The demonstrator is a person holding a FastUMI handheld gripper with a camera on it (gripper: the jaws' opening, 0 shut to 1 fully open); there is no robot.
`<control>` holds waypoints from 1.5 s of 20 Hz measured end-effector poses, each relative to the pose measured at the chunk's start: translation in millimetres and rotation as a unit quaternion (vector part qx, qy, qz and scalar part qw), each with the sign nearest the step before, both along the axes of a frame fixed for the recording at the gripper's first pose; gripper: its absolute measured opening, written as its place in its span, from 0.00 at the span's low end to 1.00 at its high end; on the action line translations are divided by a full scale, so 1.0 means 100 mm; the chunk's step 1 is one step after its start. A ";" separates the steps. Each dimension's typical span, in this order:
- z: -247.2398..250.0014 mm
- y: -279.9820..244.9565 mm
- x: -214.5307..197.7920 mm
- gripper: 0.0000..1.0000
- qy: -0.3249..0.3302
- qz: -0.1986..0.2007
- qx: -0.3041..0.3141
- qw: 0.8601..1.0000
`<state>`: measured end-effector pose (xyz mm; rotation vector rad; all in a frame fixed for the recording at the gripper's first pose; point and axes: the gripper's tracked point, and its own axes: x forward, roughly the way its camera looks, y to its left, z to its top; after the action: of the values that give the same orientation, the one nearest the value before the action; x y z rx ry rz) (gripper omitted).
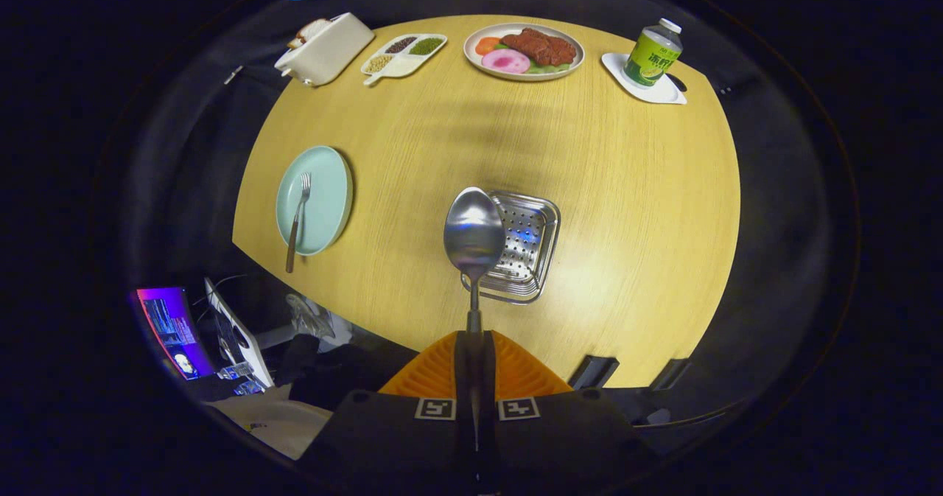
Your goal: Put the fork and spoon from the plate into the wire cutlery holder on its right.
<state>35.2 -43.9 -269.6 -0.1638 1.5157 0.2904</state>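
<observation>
The gripper (474, 348) was clamped on the handle of the shiny metal spoon (474, 235), its bowl at frame centre over the perforated steel cutlery holder (529, 249). Best to lower it handle-first inside the rim. The silver fork (298, 219) lay on the pale green plate (328, 186), centre left; bare wooden table (626, 201) surrounded the holder

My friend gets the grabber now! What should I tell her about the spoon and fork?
Gripper: shut on the spoon, held by its handle, bowl up, over the near-left rim of the metal cutlery holder.
Fork: lying on the light green plate, left of the holder, handle past the plate's near edge.
Done: spoon lifted off the plate.
Left: drop the spoon into the holder, then fetch the fork and put it in too.
</observation>
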 end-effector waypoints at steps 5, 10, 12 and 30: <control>-0.25 -0.14 0.04 0.06 0.069 0.015 -0.033 0.997; -0.44 -0.13 0.11 0.06 0.120 -0.033 -0.043 0.991; -0.47 -0.14 0.11 0.08 0.126 -0.035 -0.045 0.990; 0.89 0.08 0.20 0.99 -0.169 -0.037 0.040 0.984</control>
<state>55.0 -36.1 -180.4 -0.0878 1.1685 0.2494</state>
